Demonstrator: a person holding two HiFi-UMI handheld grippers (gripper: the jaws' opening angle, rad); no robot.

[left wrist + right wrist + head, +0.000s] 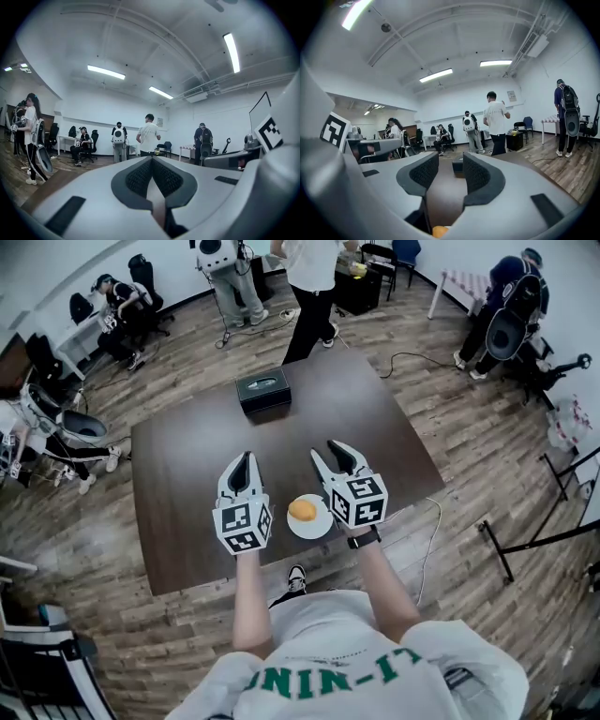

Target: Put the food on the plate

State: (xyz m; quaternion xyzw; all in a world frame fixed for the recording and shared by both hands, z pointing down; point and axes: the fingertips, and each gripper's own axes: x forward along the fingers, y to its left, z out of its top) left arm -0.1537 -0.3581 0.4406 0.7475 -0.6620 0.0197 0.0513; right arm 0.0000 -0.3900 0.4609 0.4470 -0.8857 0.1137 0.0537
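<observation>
The food [302,510], a small round orange-yellow lump, sits on the white plate [316,532] at the table's [187,474] near edge. It seems light and probably soft: pinch gently across its middle. Roundish, it shows no long axis. Beyond, the right gripper [326,450] has its jaws partly apart and empty; the left gripper [243,457] has its jaws together on nothing.

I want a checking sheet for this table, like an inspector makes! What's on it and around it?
Surface: dark brown table.
Job's things: orange food sits on the white plate at the near edge.
Clutter: black box at the far edge.
Grippers: left tongs shut, empty; right tongs open, empty.
Cables: black cable on the floor beyond the table; white cable by the right corner.
Surroundings: wooden floor, people standing and sitting.
</observation>
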